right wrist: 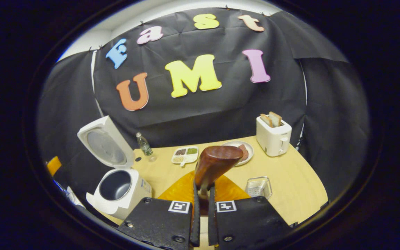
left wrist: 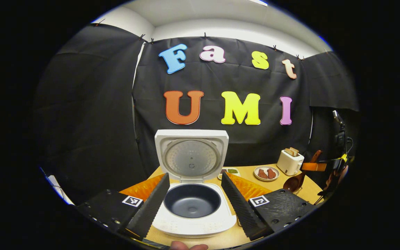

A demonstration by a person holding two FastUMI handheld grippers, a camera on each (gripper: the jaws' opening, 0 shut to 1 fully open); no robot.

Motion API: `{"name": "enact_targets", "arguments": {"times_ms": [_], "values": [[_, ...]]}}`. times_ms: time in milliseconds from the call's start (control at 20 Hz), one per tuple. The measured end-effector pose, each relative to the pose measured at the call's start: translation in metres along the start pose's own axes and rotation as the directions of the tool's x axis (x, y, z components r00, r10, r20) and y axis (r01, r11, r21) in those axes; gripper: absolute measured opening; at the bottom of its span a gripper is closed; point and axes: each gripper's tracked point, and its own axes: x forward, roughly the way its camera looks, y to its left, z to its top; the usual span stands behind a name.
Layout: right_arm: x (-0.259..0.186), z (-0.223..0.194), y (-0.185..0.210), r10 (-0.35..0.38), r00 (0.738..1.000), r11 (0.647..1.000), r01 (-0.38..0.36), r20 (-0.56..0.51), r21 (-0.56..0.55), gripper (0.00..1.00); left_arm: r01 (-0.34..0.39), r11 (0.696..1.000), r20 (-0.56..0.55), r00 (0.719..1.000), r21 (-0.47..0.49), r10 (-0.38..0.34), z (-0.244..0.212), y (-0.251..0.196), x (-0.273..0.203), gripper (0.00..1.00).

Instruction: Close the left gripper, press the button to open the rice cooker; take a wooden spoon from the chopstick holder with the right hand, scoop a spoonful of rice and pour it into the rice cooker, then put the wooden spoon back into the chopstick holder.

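Right gripper (right wrist: 202, 205): jaws clamped on the wooden spoon (right wrist: 215, 163); its handle is hidden between them, bowl raised over the counter (right wrist: 290, 180).
Left gripper (left wrist: 194, 205): jaws wide apart, either side of the rice cooker (left wrist: 193, 208).
Rice cooker: lid upright, inner pot dark, contents hard to make out.
Chopstick holder (right wrist: 258, 187): near right, partly cut off by the right gripper.
Toaster (right wrist: 273, 137): far right.
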Motion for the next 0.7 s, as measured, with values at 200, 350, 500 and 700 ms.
{"name": "enact_targets", "arguments": {"times_ms": [200, 350, 500, 700], "values": [[0.024, -0.054, 0.025, -0.046, 0.998, 0.981, 0.038, -0.036, -0.188, 0.14, -0.015, 0.997, -0.015, 1.000, -0.072, 0.014, 0.003, 0.025, -0.013, 0.95], [0.038, -0.081, 0.031, -0.095, 0.995, 0.924, 0.083, -0.015, -0.373, 0.14, -0.021, 0.997, -0.022, 1.000, -0.081, 0.020, 0.002, 0.038, -0.018, 0.94], [0.053, -0.104, 0.033, -0.140, 0.990, 0.859, 0.124, 0.004, -0.496, 0.14, -0.006, 0.999, -0.051, 0.999, -0.046, 0.004, -0.005, 0.046, -0.018, 0.94], [0.057, -0.123, 0.043, -0.144, 0.989, 0.892, 0.118, -0.026, -0.436, 0.14, 0.025, 1.000, -0.069, 0.997, -0.014, -0.026, -0.003, 0.049, -0.021, 0.94]]}}
